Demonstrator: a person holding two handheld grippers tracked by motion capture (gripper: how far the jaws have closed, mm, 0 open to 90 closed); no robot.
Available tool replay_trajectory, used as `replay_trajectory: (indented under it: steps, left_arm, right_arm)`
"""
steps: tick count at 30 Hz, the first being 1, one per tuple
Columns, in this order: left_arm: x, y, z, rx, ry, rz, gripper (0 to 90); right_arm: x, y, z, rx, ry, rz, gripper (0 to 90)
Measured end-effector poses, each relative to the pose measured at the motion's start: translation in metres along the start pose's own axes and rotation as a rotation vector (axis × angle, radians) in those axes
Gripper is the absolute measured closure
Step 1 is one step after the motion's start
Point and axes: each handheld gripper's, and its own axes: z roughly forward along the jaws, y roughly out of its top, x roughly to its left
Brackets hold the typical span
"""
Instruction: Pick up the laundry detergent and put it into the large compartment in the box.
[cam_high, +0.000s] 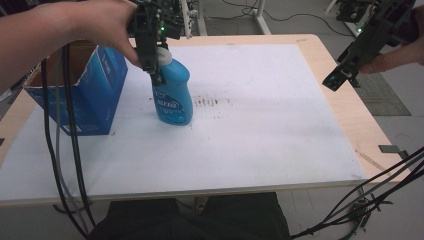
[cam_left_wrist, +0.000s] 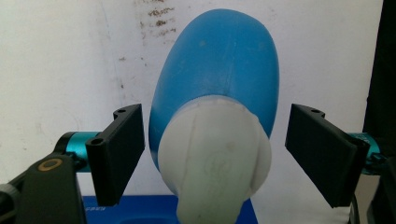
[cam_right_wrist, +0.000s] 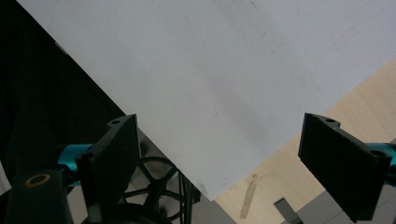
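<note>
blue bottle (cam_left_wrist: 219, 84) between left gripper (cam_left_wrist: 215, 149) jaws

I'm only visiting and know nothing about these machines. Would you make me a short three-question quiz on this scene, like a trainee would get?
1. True or false: the left tool is clamped shut on the blue bottle.
2. What stands just left of the bottle? A) blue cardboard box B) red bowl C) metal pan
3. Fill in: the bottle's cap is ____ in colour.

Key: 1. False; its jaws stand open either side of the cap, not touching. 2. A. 3. White.
</note>
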Motion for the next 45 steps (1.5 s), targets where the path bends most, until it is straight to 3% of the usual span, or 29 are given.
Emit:
replay_trajectory:
  steps: [20, 45]
  left_arm:
    - [0.002, 0.002, 0.011, 0.017, 0.001, 0.012, 20.1]
    - [0.000, 0.004, 0.013, 0.028, -0.016, 0.019, 20.6]
  right_arm:
    - [-0.001, 0.000, 0.002, 0.005, 0.003, 0.002, 12.1]
    - [-0.002, 0.000, 0.003, 0.002, 0.007, 0.000, 12.1]
